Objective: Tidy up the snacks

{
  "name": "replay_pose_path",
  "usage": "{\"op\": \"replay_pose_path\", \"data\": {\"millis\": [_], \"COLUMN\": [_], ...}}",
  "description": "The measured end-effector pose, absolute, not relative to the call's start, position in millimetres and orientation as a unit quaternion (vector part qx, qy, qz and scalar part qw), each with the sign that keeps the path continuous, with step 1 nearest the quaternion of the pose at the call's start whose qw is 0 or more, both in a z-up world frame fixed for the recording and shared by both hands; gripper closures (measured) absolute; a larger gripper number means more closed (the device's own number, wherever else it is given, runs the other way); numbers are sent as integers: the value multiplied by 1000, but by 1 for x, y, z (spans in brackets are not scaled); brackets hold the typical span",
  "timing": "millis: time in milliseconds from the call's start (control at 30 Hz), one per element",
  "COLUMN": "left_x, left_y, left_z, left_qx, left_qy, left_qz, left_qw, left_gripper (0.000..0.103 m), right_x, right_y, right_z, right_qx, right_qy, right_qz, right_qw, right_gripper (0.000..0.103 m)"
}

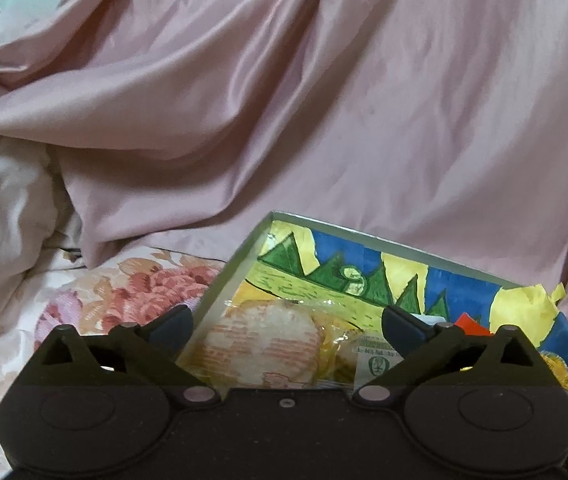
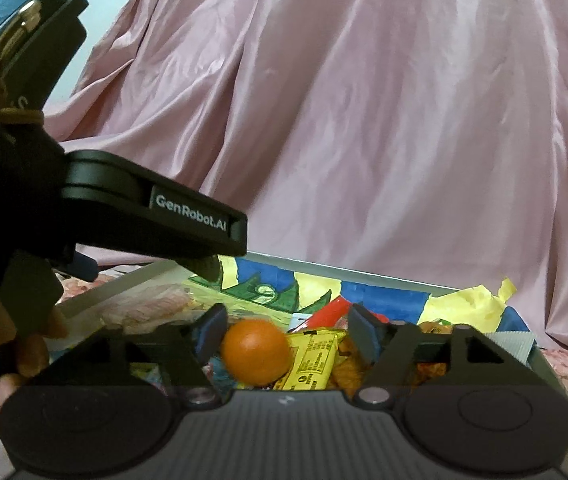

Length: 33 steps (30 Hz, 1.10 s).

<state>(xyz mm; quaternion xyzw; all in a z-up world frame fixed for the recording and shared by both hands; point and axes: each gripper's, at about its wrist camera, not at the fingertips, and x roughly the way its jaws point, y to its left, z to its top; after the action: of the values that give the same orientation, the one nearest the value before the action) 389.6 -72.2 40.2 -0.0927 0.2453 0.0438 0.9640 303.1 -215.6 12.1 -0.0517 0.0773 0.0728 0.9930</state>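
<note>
- The box point(image 1: 240, 264) sits on a floral bedsheet point(image 1: 96, 300), one corner pointing away from the left wrist camera; its inside is lined with a drawing in green, yellow and blue.
- In the left wrist view a round rice cracker in clear wrap point(image 1: 264, 348) lies flat in the box's near left part, against the left wall, with no clear long axis.
- The left gripper point(image 1: 285, 326) has its fingers wide apart and clamps nothing; the cracker lies between and below them. The left fingertip point(image 1: 172, 326) is outside the box's left wall, the right one over the interior.
- In the right wrist view an orange ball-shaped snack point(image 2: 255, 350) sits between the right gripper's point(image 2: 285, 334) fingers, just beside the left pad point(image 2: 210, 332) and apart from the right one. The fingers are spread; the snack looks slightly blurred, and contact with the left pad cannot be told.
- A yellow packet point(image 2: 315, 360) lies just right of the orange snack, its long axis running from near to far, printed label up.
- A red packet point(image 2: 329, 310) lies behind it, tilted up to the right, with orange-brown wrapped snacks point(image 2: 349, 368) by the right finger.
- The left gripper's black body point(image 2: 156, 208), held by a hand point(image 2: 16, 340), reaches in from the left over the box's left wall.
- Crumpled pink satin fabric point(image 2: 363, 120) rises behind the box, and torn yellow paper point(image 2: 479, 300) sticks up at its far right corner.
</note>
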Motion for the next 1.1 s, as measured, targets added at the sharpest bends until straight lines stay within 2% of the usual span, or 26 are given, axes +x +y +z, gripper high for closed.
{"op": "replay_pose_path", "data": {"millis": [267, 433, 1100], "left_x": [370, 354, 278], "left_y": [-67, -68, -70], "left_z": [56, 68, 95], "left_qx": [-98, -94, -68], "left_qy": [240, 228, 218], "left_qz": [55, 55, 54], "left_qw": [964, 968, 972], "left_gripper": [1, 1, 1], "right_x": [288, 273, 201], "right_y": [-219, -224, -253], "right_z": [23, 33, 60], "right_qx": [-34, -25, 15], "right_qy": [71, 61, 33], "right_qz": [83, 75, 29], "right_qw": [993, 995, 999], "right_gripper": [7, 1, 0]}}
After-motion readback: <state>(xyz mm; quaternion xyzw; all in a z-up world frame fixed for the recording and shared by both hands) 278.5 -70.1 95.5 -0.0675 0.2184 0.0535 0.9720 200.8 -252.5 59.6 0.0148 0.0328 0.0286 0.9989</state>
